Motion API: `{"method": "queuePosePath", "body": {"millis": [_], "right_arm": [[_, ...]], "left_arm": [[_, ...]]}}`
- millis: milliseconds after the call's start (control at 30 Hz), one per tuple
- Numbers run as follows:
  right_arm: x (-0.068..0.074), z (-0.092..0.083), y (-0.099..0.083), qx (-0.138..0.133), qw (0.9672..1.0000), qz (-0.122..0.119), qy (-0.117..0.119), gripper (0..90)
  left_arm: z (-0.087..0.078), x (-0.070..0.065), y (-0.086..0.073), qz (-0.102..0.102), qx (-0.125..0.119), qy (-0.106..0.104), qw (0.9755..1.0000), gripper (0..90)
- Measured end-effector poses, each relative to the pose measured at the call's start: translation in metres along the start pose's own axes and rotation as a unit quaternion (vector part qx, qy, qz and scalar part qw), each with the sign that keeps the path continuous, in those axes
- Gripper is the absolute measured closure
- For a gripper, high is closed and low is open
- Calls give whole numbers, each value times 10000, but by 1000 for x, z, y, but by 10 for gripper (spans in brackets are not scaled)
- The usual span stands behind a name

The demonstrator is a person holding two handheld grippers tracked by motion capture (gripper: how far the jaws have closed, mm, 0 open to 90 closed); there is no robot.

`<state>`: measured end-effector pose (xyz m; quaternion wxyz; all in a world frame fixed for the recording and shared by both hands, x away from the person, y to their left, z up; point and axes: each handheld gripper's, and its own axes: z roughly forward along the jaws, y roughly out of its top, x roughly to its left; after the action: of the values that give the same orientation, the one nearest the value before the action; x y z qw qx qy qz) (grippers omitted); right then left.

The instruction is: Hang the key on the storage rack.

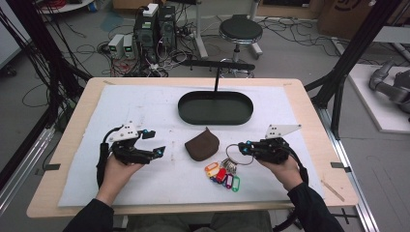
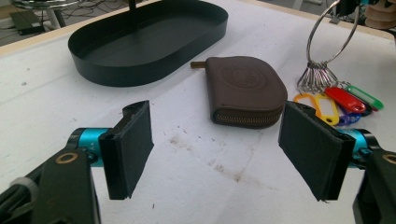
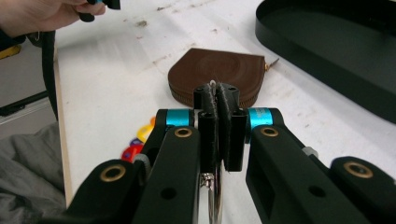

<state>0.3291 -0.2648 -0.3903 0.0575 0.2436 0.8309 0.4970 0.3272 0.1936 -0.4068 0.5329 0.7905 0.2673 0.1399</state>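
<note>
Pinching the big steel key ring point(image 1: 239, 153) shut-tight, the right tongs point(image 1: 245, 148) sat nearer the black oval tray point(image 1: 215, 107) than the wide-open, empty left tongs point(image 1: 153, 143) did.

My high view looks forward and down over the whole table point(image 1: 72, 145). Each gripper view sits low and close behind its own jaws; both face the brown pouch point(image 2: 245, 91) and black tray point(image 2: 140, 42) from opposite sides.

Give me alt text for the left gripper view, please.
The left gripper hovers open above a white table, its jaws framing a zipped brown pouch. Behind lies an empty black oval tray; to the right, a key ring with coloured tags.
</note>
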Motion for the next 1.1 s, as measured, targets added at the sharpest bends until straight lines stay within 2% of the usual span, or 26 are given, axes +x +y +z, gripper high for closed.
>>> {"method": "queuePosePath", "body": {"millis": [233, 267, 367, 600, 700, 900, 933, 1100], "right_arm": [[-1, -10, 15, -106, 9999, -99, -37, 878], [-3, -11, 17, -147, 9998, -122, -53, 879], [-6, -15, 22, -228, 9996, -135, -106, 879], [-12, -22, 41, -401, 9988, -228, -175, 879], [-14, -25, 50, -429, 9984, -292, -212, 879], [-21, -33, 69, -537, 9973, -377, -324, 879], [-26, -37, 77, -599, 9966, -398, -408, 879], [-39, -41, 93, -665, 9952, -477, -528, 880]], "left_arm": [[-4, 0, -1, 25, -121, -26, 9999, 260], [-6, 0, -1, 15, -220, 12, 9998, 260], [-10, 1, -3, -14, -309, 58, 9995, 260], [-16, 2, -6, -50, -329, 88, 9994, 260], [-18, 0, -4, -6, -385, 99, 9992, 260], [-16, -2, -4, 44, -323, 67, 9994, 260], [-15, -3, -4, 78, -294, 64, 9995, 260], [-12, -5, -5, 103, -243, 35, 9996, 260]]}}
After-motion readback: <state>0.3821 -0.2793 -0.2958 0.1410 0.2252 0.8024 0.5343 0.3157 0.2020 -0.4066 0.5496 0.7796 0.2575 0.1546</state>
